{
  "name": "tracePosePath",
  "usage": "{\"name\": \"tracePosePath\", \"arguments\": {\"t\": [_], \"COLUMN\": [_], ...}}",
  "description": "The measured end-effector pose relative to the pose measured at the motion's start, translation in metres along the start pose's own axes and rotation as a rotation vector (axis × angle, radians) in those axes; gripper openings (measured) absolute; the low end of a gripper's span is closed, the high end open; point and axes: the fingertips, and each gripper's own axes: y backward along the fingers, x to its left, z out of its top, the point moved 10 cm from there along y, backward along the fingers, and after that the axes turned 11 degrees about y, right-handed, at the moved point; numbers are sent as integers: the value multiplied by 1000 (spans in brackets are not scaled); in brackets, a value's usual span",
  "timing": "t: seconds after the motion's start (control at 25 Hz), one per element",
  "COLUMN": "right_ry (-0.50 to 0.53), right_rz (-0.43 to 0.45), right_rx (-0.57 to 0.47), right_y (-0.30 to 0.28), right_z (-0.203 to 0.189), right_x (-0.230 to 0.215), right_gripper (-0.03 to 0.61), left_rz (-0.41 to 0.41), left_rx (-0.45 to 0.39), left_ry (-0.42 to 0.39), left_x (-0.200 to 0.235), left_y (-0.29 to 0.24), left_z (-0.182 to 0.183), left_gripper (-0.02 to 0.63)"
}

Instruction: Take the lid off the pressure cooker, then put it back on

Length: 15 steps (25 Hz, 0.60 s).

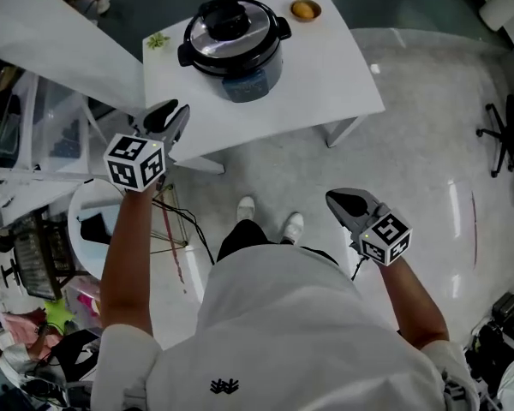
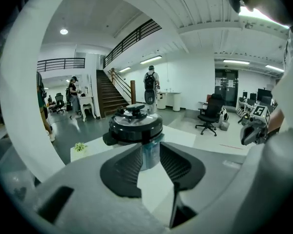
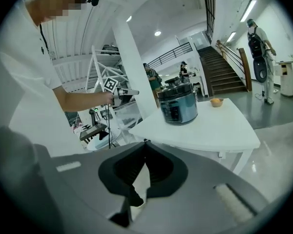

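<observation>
The pressure cooker (image 1: 233, 48) stands on a white table (image 1: 343, 67), its black and silver lid (image 1: 228, 24) sitting on top. My left gripper (image 1: 168, 118) hovers just off the table's front left corner, short of the cooker. Its jaws stand partly open with nothing between them, and the cooker (image 2: 136, 128) shows beyond the gap of the left gripper (image 2: 150, 148). My right gripper (image 1: 349, 204) hangs lower over the floor, well clear of the table. In the right gripper view the right gripper (image 3: 145, 143) is shut and empty, with the cooker (image 3: 178, 106) far ahead.
A small bowl with something orange (image 1: 306, 9) sits at the table's far edge, and a small green plant (image 1: 158, 41) at its left edge. White shelving and cluttered desks (image 1: 34, 135) line the left. An office chair (image 1: 504, 134) stands at the right. People stand in the background.
</observation>
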Motion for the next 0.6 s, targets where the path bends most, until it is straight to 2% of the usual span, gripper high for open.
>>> {"name": "tracePosePath", "arguments": {"t": [0.28,0.44,0.6], "right_ry": [56,87,117], "right_rz": [49,52,64], "right_rx": [-17,-29,-31], "right_y": [-24,-34,-43], "right_z": [17,32,44], "right_x": [13,29,52], "right_gripper": [14,14,14], "left_rz": [-37,-100,-178], "left_rx": [-21,-17,5], "left_ry": [113,146,157], "left_x": [-48,-74,-97], "left_y": [39,57,77], "left_z": [-60,-86,-104], "left_gripper": [53,8,8]}}
